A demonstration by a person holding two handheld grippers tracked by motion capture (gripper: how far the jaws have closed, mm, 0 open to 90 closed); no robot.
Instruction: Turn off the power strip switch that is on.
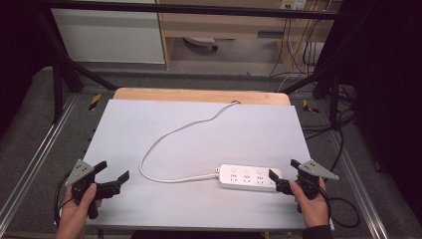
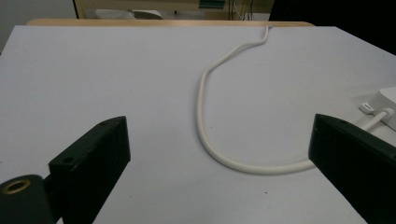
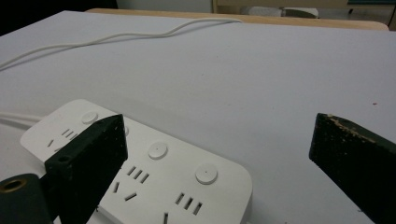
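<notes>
A white power strip (image 1: 247,177) with three sockets and round buttons lies on the grey table top near the front right. Its white cable (image 1: 169,137) loops left and runs to the table's back edge. My right gripper (image 1: 283,170) is open just at the strip's right end, one jaw over the strip (image 3: 154,163), nothing between the jaws. My left gripper (image 1: 113,170) is open at the front left, held by a hand, with bare table between its jaws. In the left gripper view the cable (image 2: 205,116) curves ahead and the strip's end (image 2: 385,100) shows at the right.
The grey table top (image 1: 199,124) sits on a wooden board whose edge (image 1: 199,94) shows at the back. Black frame bars and cables stand around the table. A white cabinet (image 1: 109,35) is behind.
</notes>
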